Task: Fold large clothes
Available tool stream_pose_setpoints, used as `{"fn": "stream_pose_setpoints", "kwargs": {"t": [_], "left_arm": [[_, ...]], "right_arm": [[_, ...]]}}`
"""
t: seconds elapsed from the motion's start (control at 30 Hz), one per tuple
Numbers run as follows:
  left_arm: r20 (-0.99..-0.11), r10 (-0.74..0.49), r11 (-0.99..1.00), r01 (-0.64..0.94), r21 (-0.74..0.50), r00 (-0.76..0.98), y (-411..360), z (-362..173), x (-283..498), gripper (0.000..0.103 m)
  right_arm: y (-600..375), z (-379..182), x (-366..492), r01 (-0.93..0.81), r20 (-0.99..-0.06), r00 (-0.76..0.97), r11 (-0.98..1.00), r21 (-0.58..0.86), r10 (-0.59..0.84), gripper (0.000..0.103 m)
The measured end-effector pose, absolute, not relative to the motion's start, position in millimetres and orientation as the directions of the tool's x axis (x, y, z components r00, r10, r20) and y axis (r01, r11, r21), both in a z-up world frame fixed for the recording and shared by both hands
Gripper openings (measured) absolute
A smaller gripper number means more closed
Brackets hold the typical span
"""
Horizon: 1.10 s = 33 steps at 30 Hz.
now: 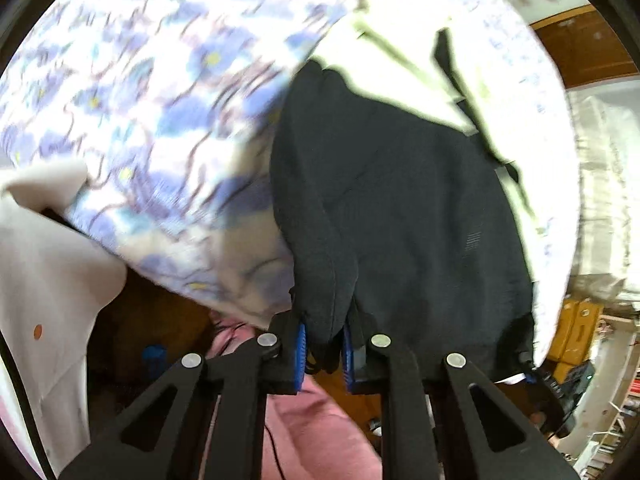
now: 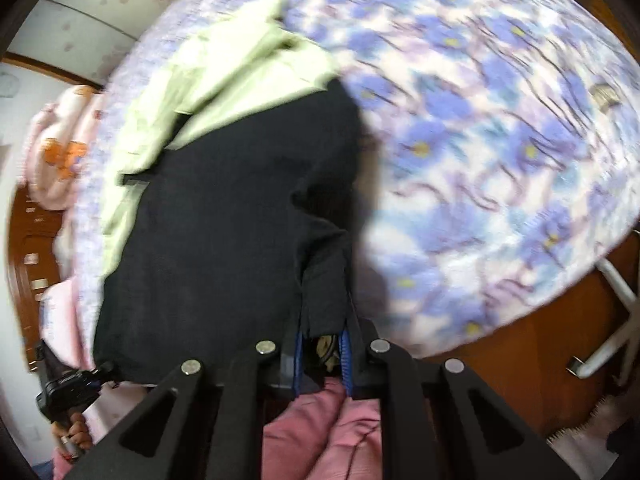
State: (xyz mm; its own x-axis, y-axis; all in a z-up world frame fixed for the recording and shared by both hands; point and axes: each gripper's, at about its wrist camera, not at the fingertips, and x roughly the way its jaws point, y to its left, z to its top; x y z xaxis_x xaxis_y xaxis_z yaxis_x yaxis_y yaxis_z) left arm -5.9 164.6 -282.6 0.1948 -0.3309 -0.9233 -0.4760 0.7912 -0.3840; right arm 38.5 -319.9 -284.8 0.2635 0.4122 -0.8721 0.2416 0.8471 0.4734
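A large dark navy garment [image 1: 404,208] hangs from the bed's edge up to both grippers. My left gripper [image 1: 325,354] is shut on one bunched corner of it, cloth pinched between the blue pads [image 1: 301,344]. In the right wrist view the same dark garment [image 2: 224,216] stretches across the bed, and my right gripper [image 2: 323,354] is shut on its other corner. Its far part lies over a pale green garment [image 2: 224,76]. The left gripper [image 2: 74,386], held by a hand, shows at the lower left of the right wrist view, on the dark hem.
The bed is covered by a blue flowered blanket [image 2: 500,128]. A pink quilted sleeve [image 2: 320,428] is below the grippers. A white cloth [image 1: 44,264] hangs at left. Wooden furniture [image 2: 532,352], a white metal frame [image 2: 612,320] and a pink blanket [image 2: 60,148] surround the bed.
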Motion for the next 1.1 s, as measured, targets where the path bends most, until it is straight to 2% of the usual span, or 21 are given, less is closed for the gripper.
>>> {"fn": "stream_pose_setpoints", "kwargs": {"t": [0.27, 0.47, 0.67, 0.83, 1.1], "left_arm": [[-0.821, -0.413, 0.729, -0.397, -0.557, 0.394, 155, -181, 55, 0.010], [-0.748, -0.426, 0.736, -0.287, -0.614, 0.509, 153, -130, 111, 0.010], [-0.711, -0.416, 0.680, -0.324, -0.657, 0.567, 186, -118, 173, 0.009], [-0.703, -0.402, 0.646, -0.363, -0.672, 0.587, 217, -118, 219, 0.009], [-0.735, -0.327, 0.643, -0.430, -0.634, 0.595, 252, -137, 297, 0.009]], "right_arm": [[-296, -216, 76, 0.182, -0.751, 0.352, 0.746, 0.641, 0.559, 0.013], [-309, -171, 124, 0.191, -0.661, 0.463, 0.662, 0.725, 0.590, 0.013], [-330, -132, 169, 0.178, -0.602, 0.559, 0.627, 0.758, 0.570, 0.012], [-341, -112, 222, 0.177, -0.606, 0.599, 0.652, 0.738, 0.524, 0.012], [-356, -122, 309, 0.163, -0.580, 0.655, 0.659, 0.735, 0.485, 0.012]]}}
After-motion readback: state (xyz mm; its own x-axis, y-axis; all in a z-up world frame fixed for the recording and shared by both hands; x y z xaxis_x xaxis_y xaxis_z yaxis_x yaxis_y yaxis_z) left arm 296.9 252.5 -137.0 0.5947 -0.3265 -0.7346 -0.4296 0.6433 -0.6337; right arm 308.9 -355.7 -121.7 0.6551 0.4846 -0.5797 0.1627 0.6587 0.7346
